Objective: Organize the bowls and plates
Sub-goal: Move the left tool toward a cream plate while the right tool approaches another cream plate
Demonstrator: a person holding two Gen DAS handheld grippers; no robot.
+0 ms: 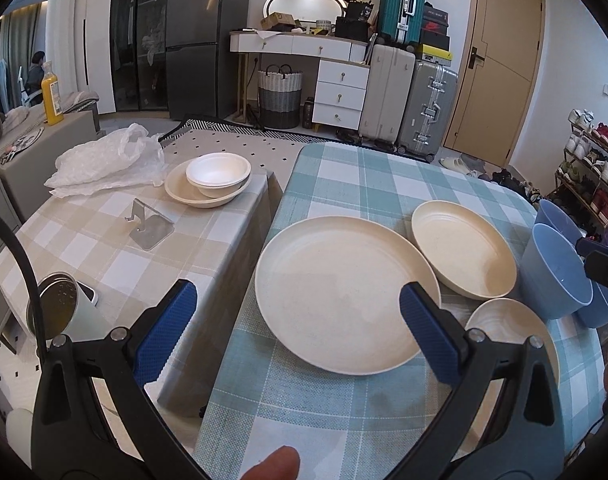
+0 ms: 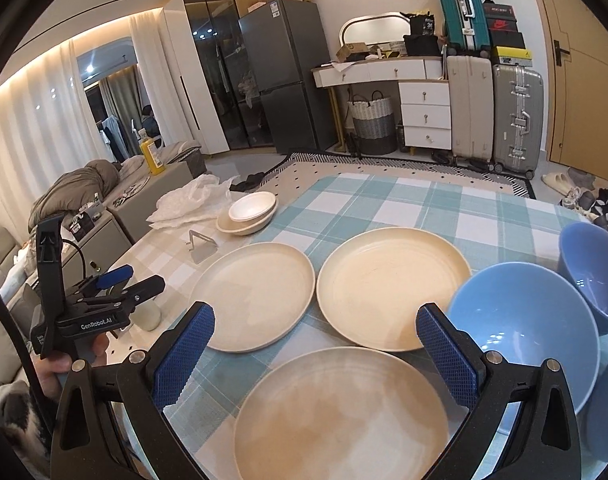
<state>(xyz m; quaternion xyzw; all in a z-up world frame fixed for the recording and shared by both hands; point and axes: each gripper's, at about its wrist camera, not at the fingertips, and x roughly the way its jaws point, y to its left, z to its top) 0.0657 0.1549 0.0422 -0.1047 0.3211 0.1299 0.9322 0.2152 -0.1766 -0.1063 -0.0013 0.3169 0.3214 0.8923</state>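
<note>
Our table (image 2: 384,200), teal-checked cloth: we count three cream plates (image 2: 392,288) and blue bowls (image 2: 520,332).

three cream plates (image 2: 255,292) on the blue-check table, three blue bowls (image 2: 520,336), two stacked white bowls (image 2: 249,210)

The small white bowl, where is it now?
In the left wrist view, the small white bowl sits far left on the beige checked table, nested inside a cream bowl, beside the crumpled plastic bag.
</note>
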